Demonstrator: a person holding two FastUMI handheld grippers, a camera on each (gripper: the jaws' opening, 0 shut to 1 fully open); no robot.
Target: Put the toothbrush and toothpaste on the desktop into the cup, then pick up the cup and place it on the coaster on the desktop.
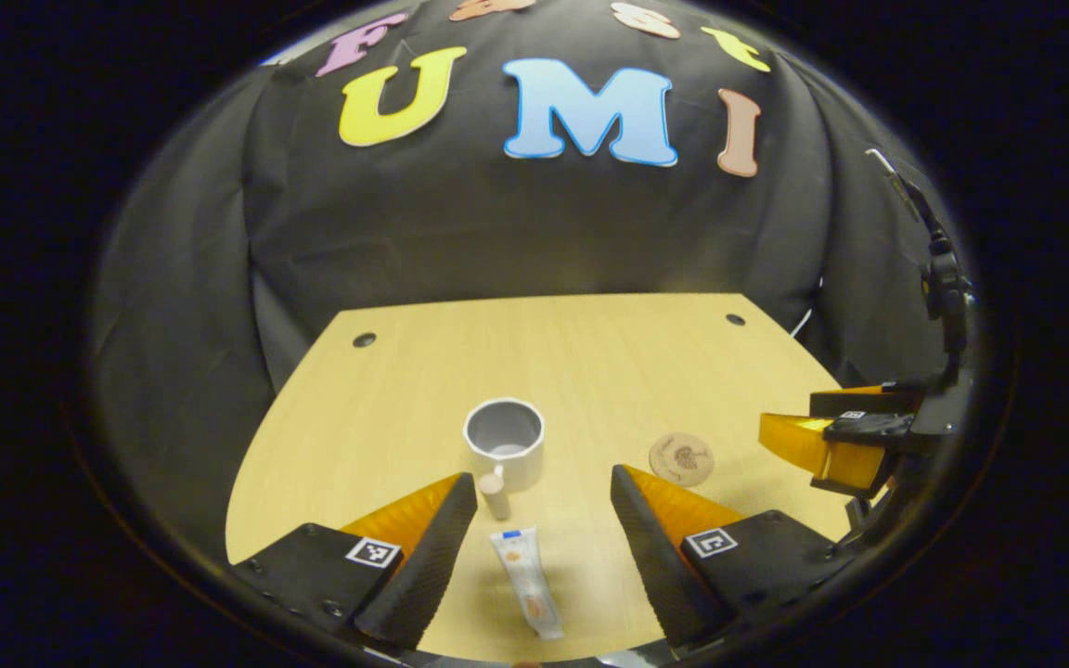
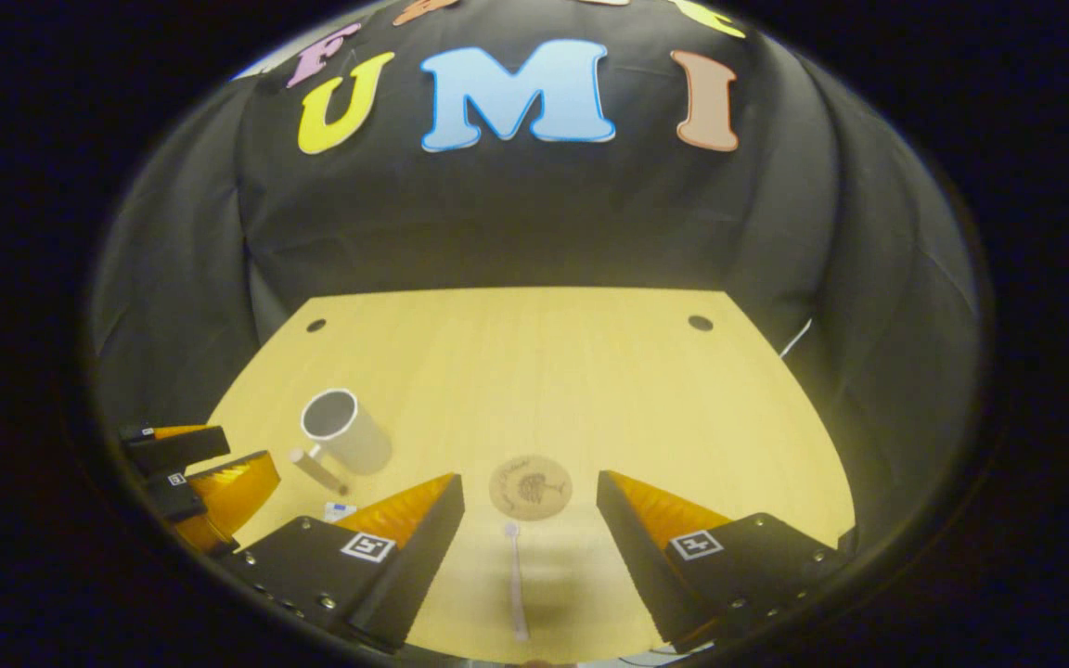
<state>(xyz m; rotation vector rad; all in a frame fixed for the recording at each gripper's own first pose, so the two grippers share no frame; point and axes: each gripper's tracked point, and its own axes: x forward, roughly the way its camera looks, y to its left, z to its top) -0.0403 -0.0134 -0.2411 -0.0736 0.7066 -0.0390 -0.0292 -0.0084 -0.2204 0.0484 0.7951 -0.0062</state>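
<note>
One grey cup (image 1: 504,443), upright, open-topped, empty.

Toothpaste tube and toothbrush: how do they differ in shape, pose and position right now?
The toothpaste tube is broad and flat with printed markings; the toothbrush is a thin, plain stick. The tube lies between the left gripper's open fingers, just before the cup; the toothbrush lies between the right gripper's open fingers, just before the coaster. Both lie flat on the desktop, ungrasped.

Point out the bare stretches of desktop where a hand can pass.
Free: the far half of the desktop, between the cup and the wall, and the right side beyond the coaster. Crowded: near edge, with toothpaste, toothbrush, both grippers.
</note>
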